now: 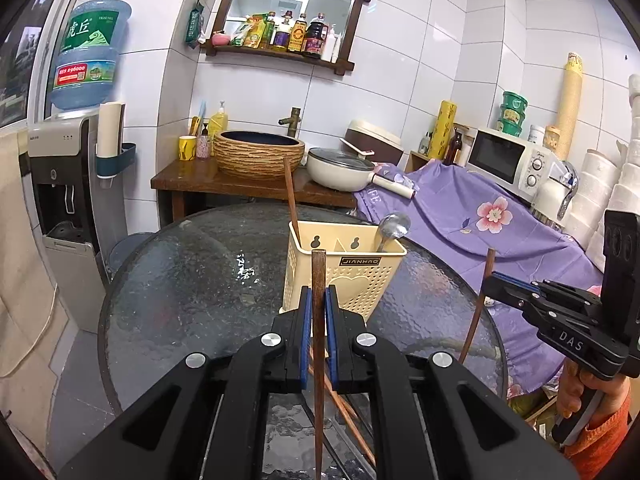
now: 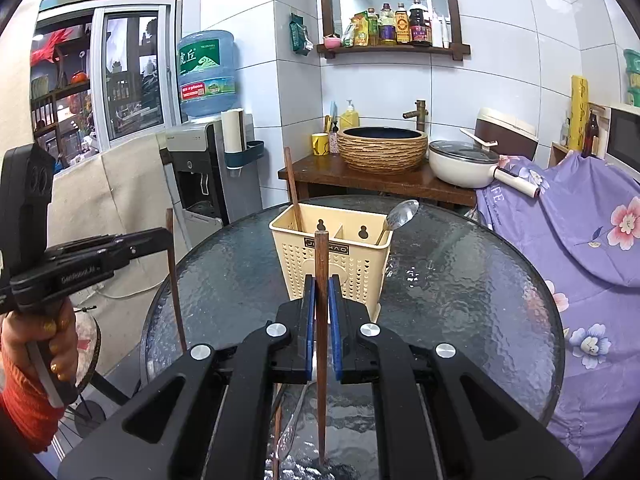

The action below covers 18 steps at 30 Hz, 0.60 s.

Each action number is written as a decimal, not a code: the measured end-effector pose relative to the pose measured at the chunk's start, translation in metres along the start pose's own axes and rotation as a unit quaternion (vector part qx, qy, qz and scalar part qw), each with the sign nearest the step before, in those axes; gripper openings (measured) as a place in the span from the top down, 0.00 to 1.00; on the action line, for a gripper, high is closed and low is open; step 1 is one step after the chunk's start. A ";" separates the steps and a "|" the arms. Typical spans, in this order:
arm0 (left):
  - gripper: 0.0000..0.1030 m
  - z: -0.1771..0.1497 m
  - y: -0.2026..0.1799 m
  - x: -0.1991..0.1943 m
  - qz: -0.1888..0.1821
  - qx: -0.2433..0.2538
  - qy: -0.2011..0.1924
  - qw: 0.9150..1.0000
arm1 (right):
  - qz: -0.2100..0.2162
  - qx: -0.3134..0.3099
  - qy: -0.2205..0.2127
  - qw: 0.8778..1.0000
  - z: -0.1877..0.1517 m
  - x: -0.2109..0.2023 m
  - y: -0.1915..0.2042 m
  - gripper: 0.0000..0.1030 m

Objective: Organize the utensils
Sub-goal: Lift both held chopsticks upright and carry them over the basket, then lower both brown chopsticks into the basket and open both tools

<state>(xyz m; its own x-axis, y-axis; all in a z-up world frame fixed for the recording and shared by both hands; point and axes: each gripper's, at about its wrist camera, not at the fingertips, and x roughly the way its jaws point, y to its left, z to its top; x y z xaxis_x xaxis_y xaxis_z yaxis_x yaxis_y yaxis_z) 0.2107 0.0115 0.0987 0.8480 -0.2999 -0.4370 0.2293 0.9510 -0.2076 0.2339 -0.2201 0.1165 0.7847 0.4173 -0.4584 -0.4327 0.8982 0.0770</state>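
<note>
Tongs on both sides each clamp one upright wooden chopstick: left tongs [image 1: 319, 300] and right tongs [image 2: 321, 288], both short of the cream utensil caddy [image 1: 348, 268]. Caddy stands on the glass worktop [image 1: 180, 280], holding a third chopstick [image 1: 291, 196] and a metal spoon [image 1: 394, 227].

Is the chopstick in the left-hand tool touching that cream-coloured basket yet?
Apart. In the right wrist view, the left gripper holds its chopstick well to the left of the basket, with bare glass table between them.

You read "JIANHAO" on the cream utensil holder [image 1: 345, 276], "DAS" on the right gripper [image 1: 490, 280], and "虎丘" on the water jug [image 1: 90, 54].
</note>
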 end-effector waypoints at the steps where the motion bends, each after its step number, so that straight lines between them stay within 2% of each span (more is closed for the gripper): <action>1: 0.93 0.000 -0.001 -0.002 0.000 0.001 -0.001 1.000 | 0.000 0.000 0.000 1.000 0.000 -0.002 0.000 0.93; 18: 0.93 0.007 -0.008 -0.010 -0.007 0.013 -0.010 1.000 | -0.002 -0.005 -0.007 1.000 0.004 -0.016 -0.005 0.93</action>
<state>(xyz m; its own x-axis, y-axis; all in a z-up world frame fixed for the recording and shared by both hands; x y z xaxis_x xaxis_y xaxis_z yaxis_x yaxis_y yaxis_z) 0.2037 0.0076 0.1103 0.8537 -0.3112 -0.4175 0.2532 0.9487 -0.1895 0.2258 -0.2309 0.1269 0.7926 0.4153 -0.4464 -0.4340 0.8986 0.0655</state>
